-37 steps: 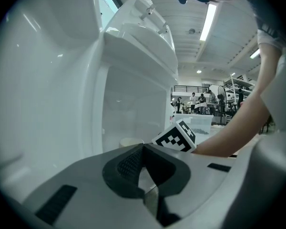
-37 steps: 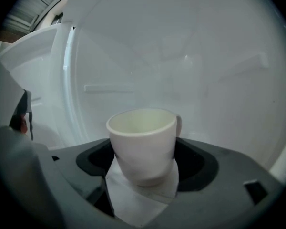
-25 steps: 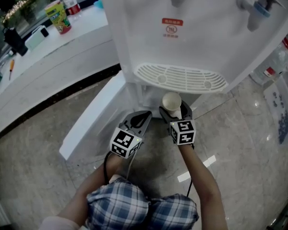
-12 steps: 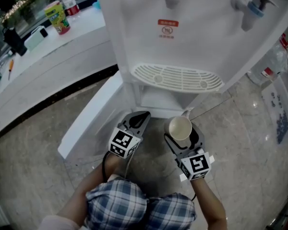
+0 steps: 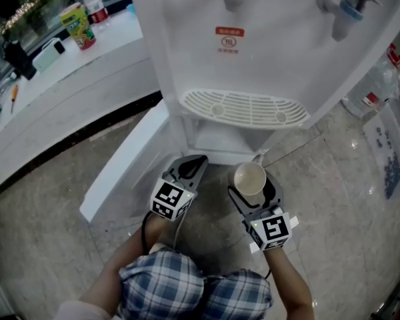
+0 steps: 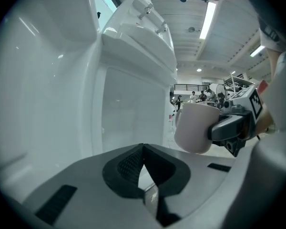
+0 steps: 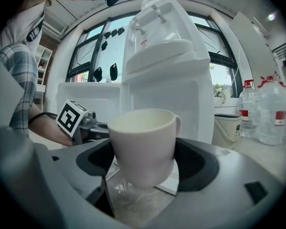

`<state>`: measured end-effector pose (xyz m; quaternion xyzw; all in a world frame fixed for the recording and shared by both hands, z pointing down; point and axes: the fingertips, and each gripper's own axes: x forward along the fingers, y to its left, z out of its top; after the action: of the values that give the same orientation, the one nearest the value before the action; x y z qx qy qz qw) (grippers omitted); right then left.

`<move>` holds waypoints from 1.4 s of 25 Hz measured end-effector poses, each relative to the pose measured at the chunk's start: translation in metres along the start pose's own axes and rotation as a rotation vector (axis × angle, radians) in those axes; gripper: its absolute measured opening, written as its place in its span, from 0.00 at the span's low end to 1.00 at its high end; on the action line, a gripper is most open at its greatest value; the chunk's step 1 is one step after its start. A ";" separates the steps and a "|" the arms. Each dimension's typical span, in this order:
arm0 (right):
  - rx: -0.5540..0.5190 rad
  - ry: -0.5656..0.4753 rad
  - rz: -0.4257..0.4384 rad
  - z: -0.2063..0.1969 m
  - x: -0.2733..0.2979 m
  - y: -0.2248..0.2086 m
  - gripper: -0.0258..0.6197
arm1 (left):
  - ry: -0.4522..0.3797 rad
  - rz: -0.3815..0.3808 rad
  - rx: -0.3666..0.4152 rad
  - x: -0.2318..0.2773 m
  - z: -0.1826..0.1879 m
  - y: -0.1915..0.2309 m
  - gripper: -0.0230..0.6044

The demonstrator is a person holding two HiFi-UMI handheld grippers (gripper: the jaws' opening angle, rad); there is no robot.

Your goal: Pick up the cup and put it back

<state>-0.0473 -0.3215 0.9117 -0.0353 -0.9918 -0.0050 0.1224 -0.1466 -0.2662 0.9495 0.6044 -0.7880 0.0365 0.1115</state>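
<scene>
A cream cup (image 5: 250, 179) with a handle stands upright between the jaws of my right gripper (image 5: 252, 189), which is shut on its sides. It hangs above the floor in front of the white water dispenser (image 5: 253, 39). In the right gripper view the cup (image 7: 142, 140) fills the middle, its inside empty. My left gripper (image 5: 195, 160) is shut with nothing in it, just left of the cup, pointing at the dispenser's open lower compartment (image 5: 217, 139). The left gripper view shows the held cup (image 6: 194, 128) off to the right.
The dispenser's drip grille (image 5: 243, 109) juts out above the compartment. Its white door (image 5: 123, 165) hangs open to the left. A white counter (image 5: 60, 79) with bottles runs at the far left. Water bottles (image 5: 380, 85) stand on the right of the marble floor.
My right gripper has drawn the cup back from under the drip grille toward the person; over the last half second it has hardly moved. The left gripper has stayed put.
</scene>
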 end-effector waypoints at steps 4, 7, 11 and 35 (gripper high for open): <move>0.003 0.018 -0.016 0.000 0.020 -0.011 0.67 | -0.003 0.001 -0.001 0.001 0.000 0.000 0.08; 0.000 0.008 -0.035 0.000 0.040 -0.021 0.67 | -0.003 -0.001 0.000 0.001 0.000 0.000 0.08; -0.008 -0.011 -0.057 0.000 0.073 -0.033 0.67 | -0.001 0.000 -0.004 0.001 -0.002 0.000 0.08; 0.096 0.142 -0.105 -0.081 0.173 -0.065 0.67 | -0.003 -0.014 -0.011 -0.001 -0.003 -0.003 0.08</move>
<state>-0.1997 -0.3758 1.0319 0.0229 -0.9803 0.0337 0.1935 -0.1434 -0.2650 0.9521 0.6094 -0.7840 0.0307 0.1139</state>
